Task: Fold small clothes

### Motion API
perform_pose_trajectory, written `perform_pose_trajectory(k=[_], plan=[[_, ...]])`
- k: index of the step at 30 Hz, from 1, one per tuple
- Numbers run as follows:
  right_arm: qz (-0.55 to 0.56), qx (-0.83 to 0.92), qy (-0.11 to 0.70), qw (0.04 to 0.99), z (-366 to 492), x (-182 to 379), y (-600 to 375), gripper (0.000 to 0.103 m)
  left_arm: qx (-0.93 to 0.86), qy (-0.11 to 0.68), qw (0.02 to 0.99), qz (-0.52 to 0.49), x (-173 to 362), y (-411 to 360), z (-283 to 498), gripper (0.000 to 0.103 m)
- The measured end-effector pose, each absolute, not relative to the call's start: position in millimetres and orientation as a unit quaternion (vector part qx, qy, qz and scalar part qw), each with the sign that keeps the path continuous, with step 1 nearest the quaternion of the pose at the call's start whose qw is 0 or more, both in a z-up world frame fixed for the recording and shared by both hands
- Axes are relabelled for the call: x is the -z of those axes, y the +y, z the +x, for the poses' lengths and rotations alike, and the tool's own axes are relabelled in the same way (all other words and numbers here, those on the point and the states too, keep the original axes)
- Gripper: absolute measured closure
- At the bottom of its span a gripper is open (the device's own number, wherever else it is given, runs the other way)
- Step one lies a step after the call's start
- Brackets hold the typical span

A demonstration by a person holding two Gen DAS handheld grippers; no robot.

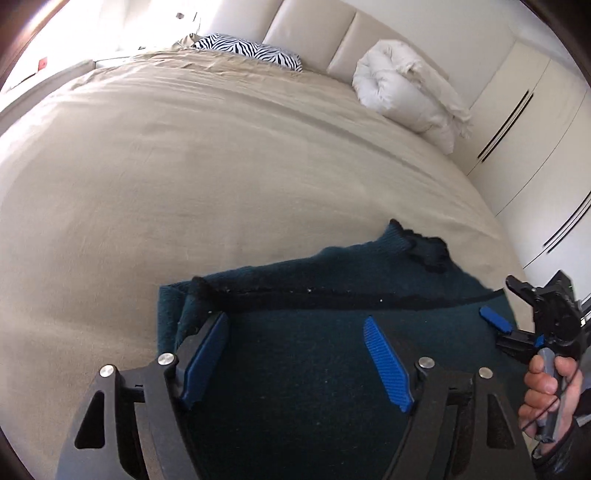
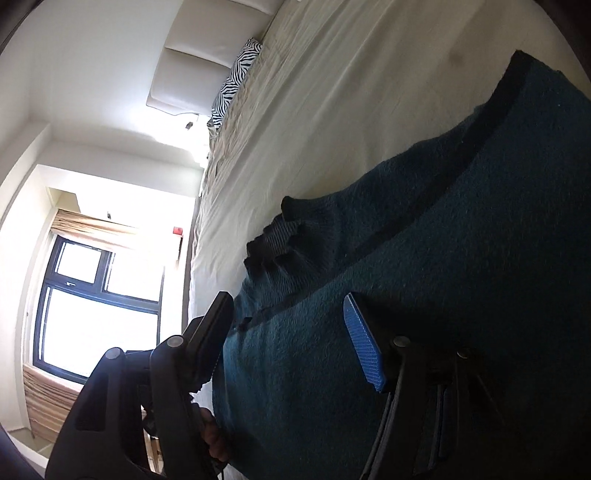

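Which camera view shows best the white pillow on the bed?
The left wrist view. There the white pillow lies whole and well lit at the far right of the bed, against the headboard. The right wrist view does not show it, only the zebra pillow.

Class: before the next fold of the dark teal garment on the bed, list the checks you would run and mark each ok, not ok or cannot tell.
1. Left gripper open over the teal garment: ok, fingers spread, nothing clamped.
2. Right gripper open: ok, fingers apart astride the cloth edge.
3. Garment lying flat on the bed cover: not ok, a bunched, ribbed part is crumpled.
4. Space on the bed beyond the garment: ok, the zebra pillow and white duvet bundle lie far off.
5. Layers under the garment: cannot tell.
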State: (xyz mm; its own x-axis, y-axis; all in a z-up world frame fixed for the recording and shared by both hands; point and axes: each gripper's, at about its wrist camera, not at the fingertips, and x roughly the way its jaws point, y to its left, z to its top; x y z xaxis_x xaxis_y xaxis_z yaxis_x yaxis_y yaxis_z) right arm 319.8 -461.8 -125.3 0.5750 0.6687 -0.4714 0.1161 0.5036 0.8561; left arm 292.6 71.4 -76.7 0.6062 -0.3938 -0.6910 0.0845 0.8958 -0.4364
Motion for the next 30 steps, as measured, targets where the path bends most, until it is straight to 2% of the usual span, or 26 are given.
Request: perform_pose_trajectory(k=[3,5,7,12,13,15,16,17,18,23,30], plan=[[0.490,-0.128,0.392,0.768,323.6,132.4,-512.7,0.045,0.150,0.413,0.875,-0.203,79.3,80.9,286.7,0.029],[0.521,-0.116,0.373,0.759,320.6,140.2,-545.3,0.059,0.152,0.411,0.877,-0.199,79.9,79.7,285.3,0.029],[0.526,-0.092,0.358,0.766,308.2,141.1,-576.3,0.066,0.151,0.408,0.879,-0.197,79.3,78.8,283.9,0.029],[0.545,-0.030,0.325,0.772,270.4,135.7,-626.8,0.061,0.157,0.401,0.873,-0.228,77.3,91.5,274.1,0.029],[0.537,-0.017,0.321,0.780,260.4,130.6,-630.8,0.054,0.156,0.401,0.870,-0.240,74.6,96.5,269.0,0.029],[0.524,-0.023,0.311,0.793,238.6,118.0,-634.9,0.046,0.146,0.396,0.868,-0.261,65.5,107.7,254.6,0.028],[0.518,-0.031,0.311,0.796,222.7,110.1,-637.2,0.039,0.130,0.392,0.872,-0.262,59.3,114.2,244.4,0.025],[0.512,-0.044,0.310,0.800,214.7,105.0,-632.3,0.037,0.119,0.386,0.876,-0.263,54.6,120.0,234.3,0.019],[0.508,-0.062,0.309,0.802,204.3,97.8,-626.2,0.037,0.117,0.382,0.877,-0.267,51.7,125.7,223.9,0.014],[0.456,-0.168,0.363,0.795,186.2,74.3,-542.6,0.036,0.130,0.418,0.837,-0.327,72.2,144.6,194.5,0.014],[0.414,-0.261,0.445,0.750,196.9,80.8,-422.9,0.036,0.194,0.466,0.771,-0.389,87.5,138.2,195.3,0.014]])
